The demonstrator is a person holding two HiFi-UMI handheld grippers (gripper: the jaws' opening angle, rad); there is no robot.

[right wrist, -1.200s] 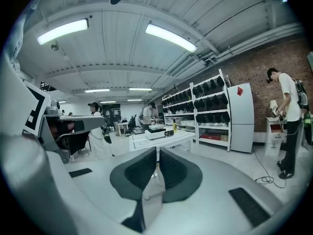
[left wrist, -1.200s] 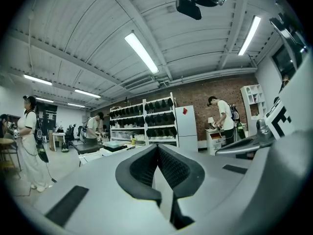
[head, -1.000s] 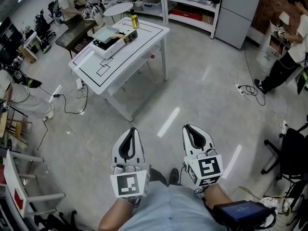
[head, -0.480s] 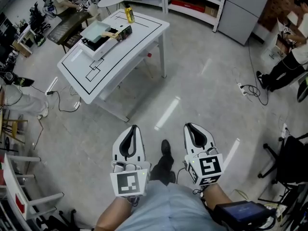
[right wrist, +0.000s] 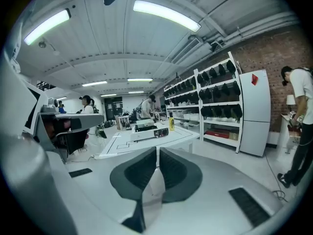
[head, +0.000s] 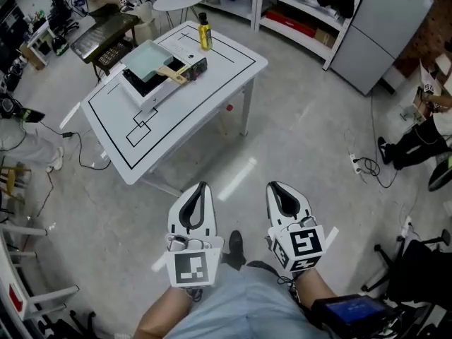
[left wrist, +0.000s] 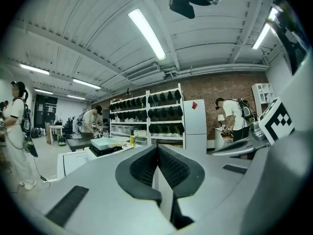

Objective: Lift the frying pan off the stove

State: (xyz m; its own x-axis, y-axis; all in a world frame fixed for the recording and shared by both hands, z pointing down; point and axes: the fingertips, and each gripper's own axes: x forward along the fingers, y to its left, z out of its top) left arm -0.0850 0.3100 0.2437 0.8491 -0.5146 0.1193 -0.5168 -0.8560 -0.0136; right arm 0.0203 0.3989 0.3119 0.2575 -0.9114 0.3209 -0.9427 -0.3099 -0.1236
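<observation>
The person's forearms are running out of the head view's lower edge. The frying pan's [head: 147, 57] underside is lying hidden against the stove [head: 141, 85], so the contact there is not showing. In both gripper views the pan is appearing only as a small pale slab on the distant desk [head: 212, 76], and its handle [head: 171, 75] is hard to make out there.

The frying pan is sitting on the stove at the desk's far left part, its handle pointing toward the desk's middle. A yellow bottle [head: 205, 32] is standing by the desk's far edge, apart from the stove.

The left gripper [head: 200, 186] and the right gripper [head: 277, 186] are hanging side by side over the floor [head: 304, 140], well short of the desk's near edge. The fingers [left wrist: 171, 168] of each are pressing together with nothing between them. Open floor is lying between the grippers and the desk, and shelving [head: 304, 6] is standing beyond the desk's far side.

The pan is showing as square and pale green, with a tan handle. The stove is showing as a white box with a black top. The desk is carrying black outlines on a white surface. The fingers are presenting black ridged pads set in smooth grey shells. The glossy grey floor is reflecting the ceiling lights.
</observation>
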